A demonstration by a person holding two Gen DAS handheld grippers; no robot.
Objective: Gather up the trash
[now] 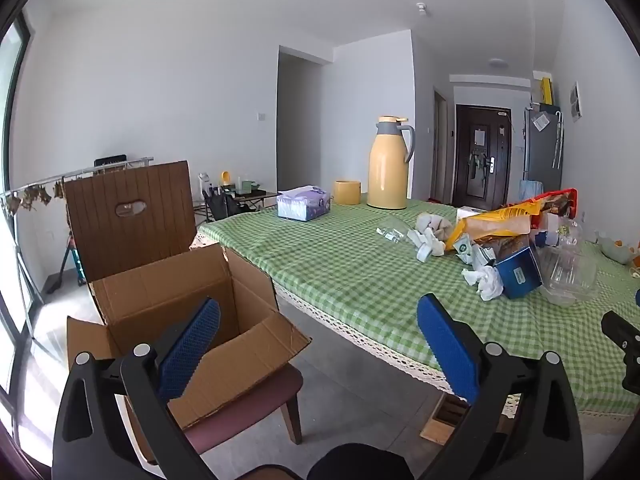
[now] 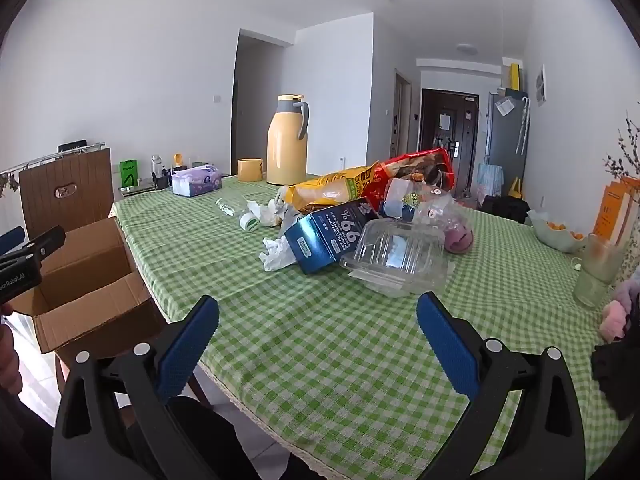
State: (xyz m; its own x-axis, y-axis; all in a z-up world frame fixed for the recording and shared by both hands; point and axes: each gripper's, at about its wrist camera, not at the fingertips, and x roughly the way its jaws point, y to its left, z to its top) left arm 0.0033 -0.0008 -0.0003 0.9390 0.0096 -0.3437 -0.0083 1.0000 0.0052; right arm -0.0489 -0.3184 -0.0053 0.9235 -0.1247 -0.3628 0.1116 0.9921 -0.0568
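Observation:
A heap of trash lies on the green checked table: a clear plastic clamshell, a blue carton, crumpled white tissue, a yellow snack bag and a red one. The same heap shows at the right in the left wrist view, with the blue carton and tissue. An open cardboard box sits on a chair beside the table. My left gripper hangs open above the gap between box and table. My right gripper stands open over the tablecloth, short of the clamshell, nothing between its fingers.
At the far end of the table stand a yellow thermos jug, a yellow cup and a tissue box. A glass, a bowl of oranges and a pink soft object lie at the right edge.

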